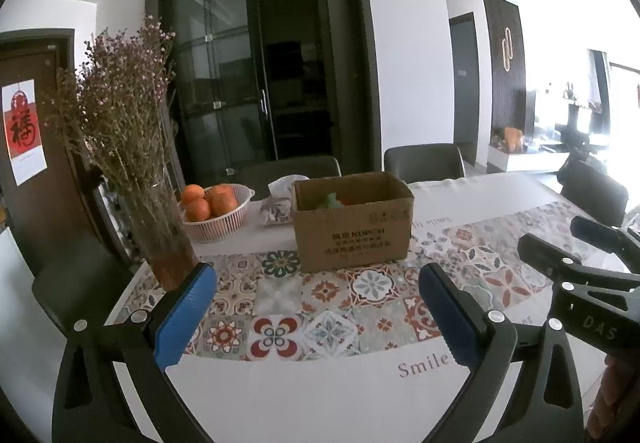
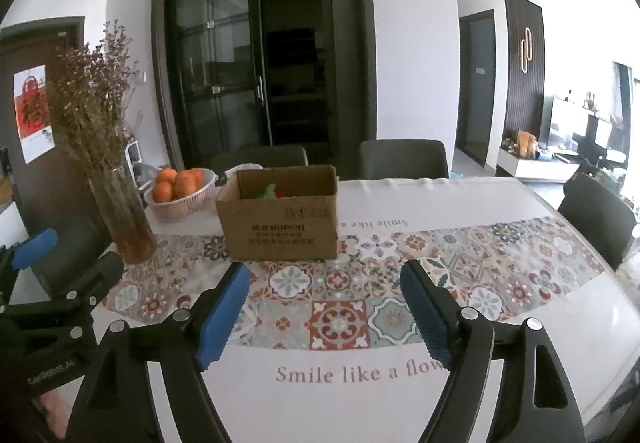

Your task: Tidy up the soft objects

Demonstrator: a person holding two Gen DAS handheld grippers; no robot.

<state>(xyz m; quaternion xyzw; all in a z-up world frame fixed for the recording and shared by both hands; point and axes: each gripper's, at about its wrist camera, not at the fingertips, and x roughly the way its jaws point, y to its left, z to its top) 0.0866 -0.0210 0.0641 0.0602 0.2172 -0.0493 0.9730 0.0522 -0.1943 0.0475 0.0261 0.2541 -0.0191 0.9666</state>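
Box [image 1: 352, 221], cardboard, open top, mid-table w/ green and orange soft items [image 1: 334, 199] inside. White basket [image 1: 224, 221] left of it holds oranges [image 1: 208, 201]. Left gripper [image 1: 316, 307] and right gripper [image 2: 325, 313] both spread wide, nothing held.

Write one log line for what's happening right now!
left gripper: open, empty | right gripper: open, empty | cardboard box: on table, holds soft items

Daylight enters from the right side and burns out the window area [image 1: 628, 115] to pure white. The glass doors [image 2: 260, 59] stay dark. Both views curve strongly, with black corners; far details look soft.
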